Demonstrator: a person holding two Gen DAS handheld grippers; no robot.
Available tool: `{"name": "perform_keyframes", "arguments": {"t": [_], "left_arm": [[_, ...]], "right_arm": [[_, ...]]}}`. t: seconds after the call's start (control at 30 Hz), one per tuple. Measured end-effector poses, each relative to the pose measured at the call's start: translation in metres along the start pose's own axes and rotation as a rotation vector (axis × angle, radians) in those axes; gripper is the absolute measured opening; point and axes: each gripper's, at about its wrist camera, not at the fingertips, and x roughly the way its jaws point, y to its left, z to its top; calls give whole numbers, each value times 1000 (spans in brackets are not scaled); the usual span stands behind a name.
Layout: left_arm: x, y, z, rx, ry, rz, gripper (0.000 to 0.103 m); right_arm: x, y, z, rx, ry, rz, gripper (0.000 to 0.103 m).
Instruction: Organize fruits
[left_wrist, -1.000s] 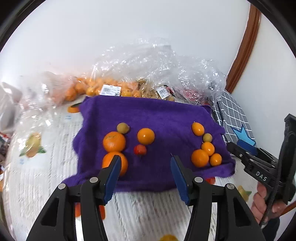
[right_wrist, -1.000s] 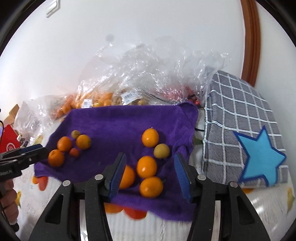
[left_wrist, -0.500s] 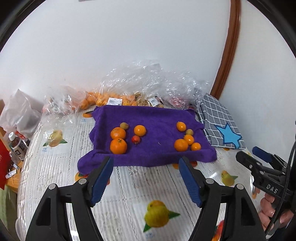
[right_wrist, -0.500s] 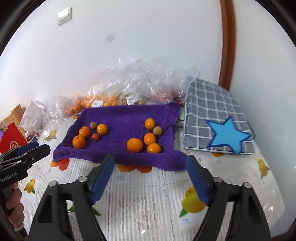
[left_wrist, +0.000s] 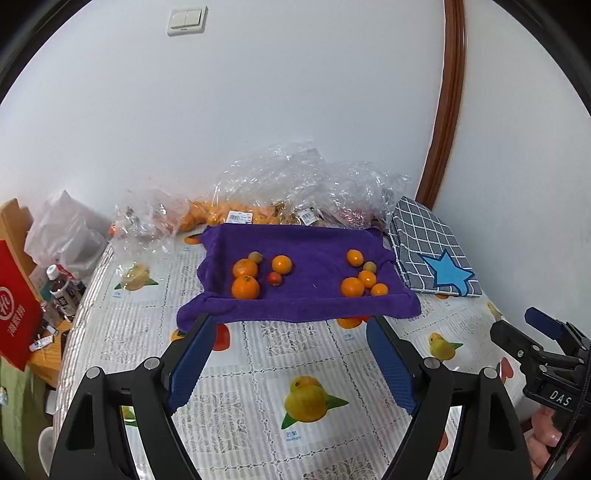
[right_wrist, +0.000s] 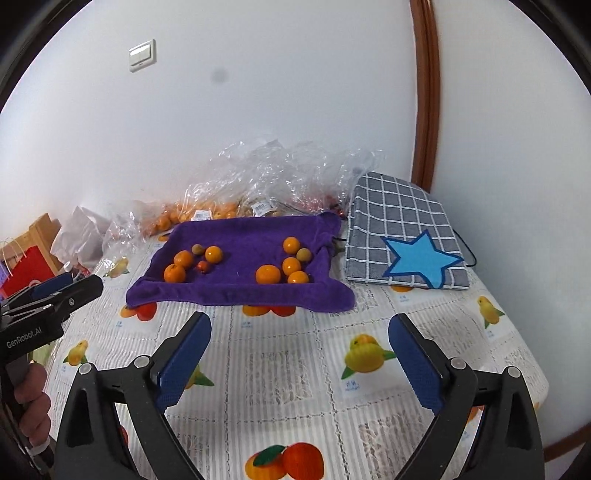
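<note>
Opening both claws, fruit sorted on purple towel

Opening wide, left claw (left_wrist: 290, 354) sits low centre of the left wrist frame, nothing between its blue pads, over bare table (left_wrist: 258, 354) with fruit-print cover. Right claw (right_wrist: 299, 350) same in the right wrist frame: jaws opening, empty, above the table.

Purple towel (left_wrist: 314, 254) lies mid frame, well apart from both claws. Fruit on it in two groups. Left group: three oranges (left_wrist: 245, 287), one small red fruit (left_wrist: 274, 278), one small brownish fruit (left_wrist: 255, 257). Right group: four oranges (left_wrist: 352, 287) and one small brownish fruit (left_wrist: 369, 266), close together near the towel's right edge.

Clear plastic bags (left_wrist: 295, 192) with more oranges sit behind the towel against the wall. Grey checked cloth with blue star (left_wrist: 432, 254) lies right of the towel. Red bag (left_wrist: 16, 306) at left edge. A hand (right_wrist: 31, 402) grips the left claw's handle, lower left of the right wrist frame.
</note>
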Motion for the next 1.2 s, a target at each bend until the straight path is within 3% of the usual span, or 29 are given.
{"name": "perform_keyframes", "arguments": {"t": [0.33, 1.2], "left_arm": [[-6, -5, -1, 15, -8, 15, 82], [-10, -6, 0, 22, -15, 15, 82]], "right_arm": [[-7, 0, -4, -7, -4, -42, 96], [-17, -4, -4, 11, -23, -31, 96]]}}
